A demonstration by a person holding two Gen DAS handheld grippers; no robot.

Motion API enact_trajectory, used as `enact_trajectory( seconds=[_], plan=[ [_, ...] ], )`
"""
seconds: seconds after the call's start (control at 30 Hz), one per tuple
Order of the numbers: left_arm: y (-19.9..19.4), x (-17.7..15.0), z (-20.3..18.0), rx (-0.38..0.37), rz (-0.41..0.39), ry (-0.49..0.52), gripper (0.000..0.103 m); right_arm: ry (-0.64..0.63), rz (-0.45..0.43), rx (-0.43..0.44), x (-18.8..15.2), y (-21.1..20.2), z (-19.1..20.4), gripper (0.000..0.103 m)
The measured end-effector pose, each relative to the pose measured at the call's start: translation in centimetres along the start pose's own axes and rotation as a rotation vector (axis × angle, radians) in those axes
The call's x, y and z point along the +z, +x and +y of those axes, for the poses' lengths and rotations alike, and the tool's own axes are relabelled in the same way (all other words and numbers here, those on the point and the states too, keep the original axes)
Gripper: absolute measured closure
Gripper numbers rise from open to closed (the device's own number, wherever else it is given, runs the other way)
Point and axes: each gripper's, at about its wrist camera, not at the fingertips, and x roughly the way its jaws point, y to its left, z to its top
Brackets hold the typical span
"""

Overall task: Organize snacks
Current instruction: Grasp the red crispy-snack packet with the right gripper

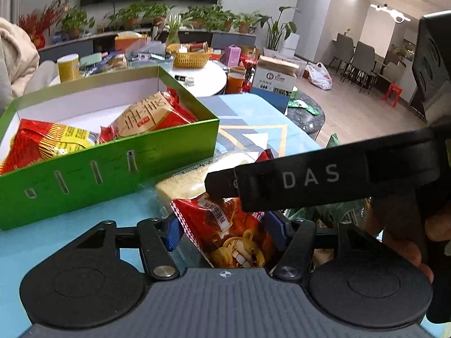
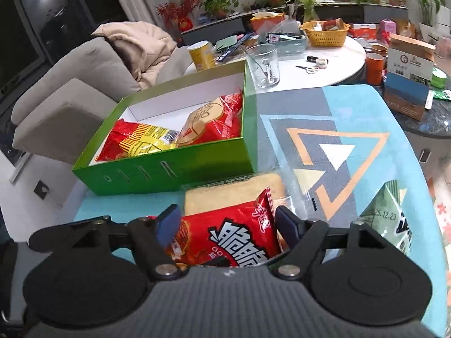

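A green box [image 1: 112, 166] [image 2: 169, 169] holds a red-and-yellow snack bag [image 1: 42, 143] [image 2: 135, 140] and a tan-and-red bag [image 1: 152, 115] [image 2: 208, 121]. In front of it lies a pale yellow cake pack [image 1: 186, 183] [image 2: 231, 194]. A red snack bag [image 1: 228, 231] [image 2: 234, 231] lies partly on the cake pack. My left gripper [image 1: 222, 231] is open with the red bag between its blue pads. My right gripper [image 2: 228, 222] is open around the same bag; its black body crosses the left wrist view [image 1: 324, 180].
The box stands on a blue patterned mat [image 2: 338, 146]. A green-white packet [image 2: 394, 219] lies at the mat's right edge. Behind are a glass [image 2: 263, 64], a yellow basket [image 2: 324, 33], a yellow can [image 2: 201, 55], a brown carton [image 2: 408, 76] and a beige armchair [image 2: 84, 84].
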Motion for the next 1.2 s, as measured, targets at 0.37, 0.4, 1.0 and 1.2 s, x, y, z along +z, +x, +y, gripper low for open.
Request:
enact_trajectory(
  seconds=[0.37, 0.4, 1.0, 1.2],
  plan=[
    [-5.9, -0.3, 1.4, 0.094, -0.13, 0.021, 0.047, 0.042, -0.059, 0.092, -0.5, -2.6, 4.4, 0.055],
    [-6.4, -0.5, 1.5, 0.104, -0.136, 0.024, 0.047, 0.036, -0.061, 0.095, -0.6, -2.7, 5.0, 0.055],
    [-8.3, -4.7, 9.8, 0.164, -0.052, -0.185, 0.04, -0.015, 0.016, 0.14, -1.9, 2.2, 11.9, 0.053],
    [-7.8, -5.5, 11.9, 0.186, -0.024, -0.255, 0.037, 0.004, 0.023, 0.076, -2.0, 3.2, 10.6, 0.045]
  ],
)
